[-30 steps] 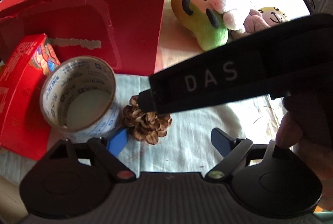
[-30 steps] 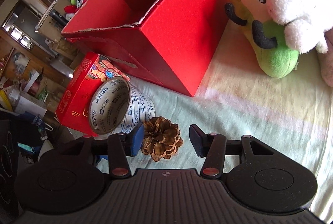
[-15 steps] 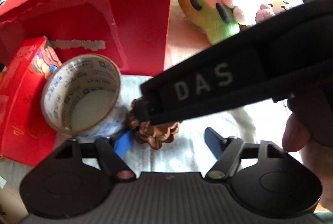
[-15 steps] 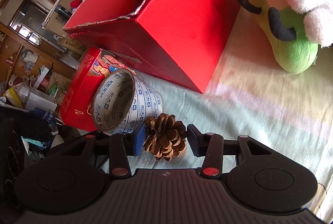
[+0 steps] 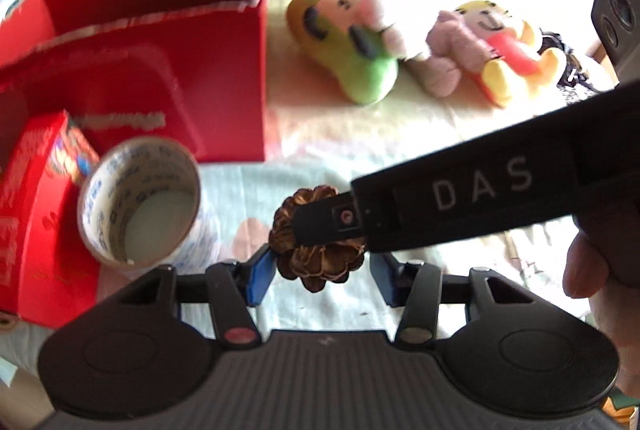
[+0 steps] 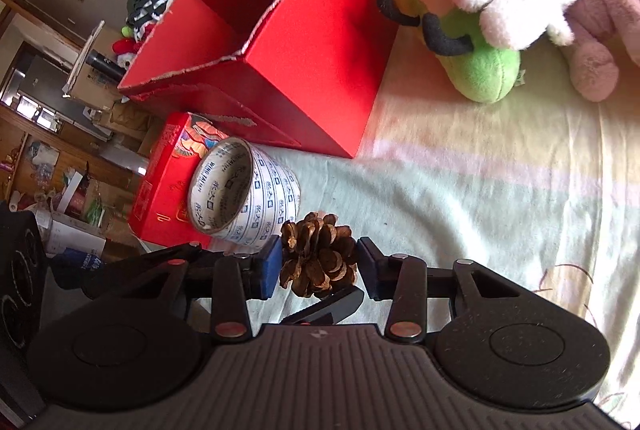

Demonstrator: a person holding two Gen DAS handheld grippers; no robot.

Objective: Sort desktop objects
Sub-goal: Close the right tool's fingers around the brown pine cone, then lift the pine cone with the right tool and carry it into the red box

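brown pine cone (image 6: 318, 254), red box (image 6: 304, 70), blue-printed tape roll (image 6: 248, 190)

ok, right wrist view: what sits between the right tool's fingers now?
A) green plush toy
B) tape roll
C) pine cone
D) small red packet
C: the pine cone sits between the right tool fingers, with the tape roll off to the left beside it.

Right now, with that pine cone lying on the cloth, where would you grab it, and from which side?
Across its widest middle, pads on opposite flanks, coming in low from the near side as the right tongs do. The pine cone lies on its side, and its open scales give the pads ridges to catch. The tape roll crowds its left.
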